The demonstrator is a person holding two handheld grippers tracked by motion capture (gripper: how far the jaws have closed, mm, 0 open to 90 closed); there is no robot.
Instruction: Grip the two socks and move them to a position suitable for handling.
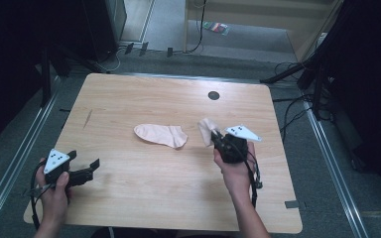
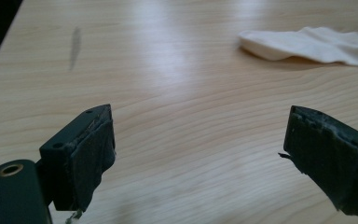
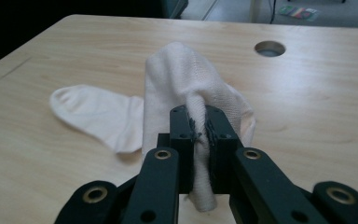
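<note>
flat sock (image 2: 307, 44) cut by frame edge, held sock (image 3: 186, 88) partly behind fingers (image 3: 182, 140)

A wooden table (image 1: 129, 198) with a round hole (image 1: 214, 95) near its far edge. Cables (image 1: 297, 111) lie on the grey floor (image 1: 327, 163).

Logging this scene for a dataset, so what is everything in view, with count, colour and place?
Socks: 2, pale cream; one flat at table centre, one pinched in the right gripper.
Table: 1, light wood, with a dark round hole near the far edge.
Cables: several, black, on the grey floor beyond the table.
Left gripper: 1, black, jaws open, near-left of table.
Right gripper: 1, black, shut on a sock.
</note>
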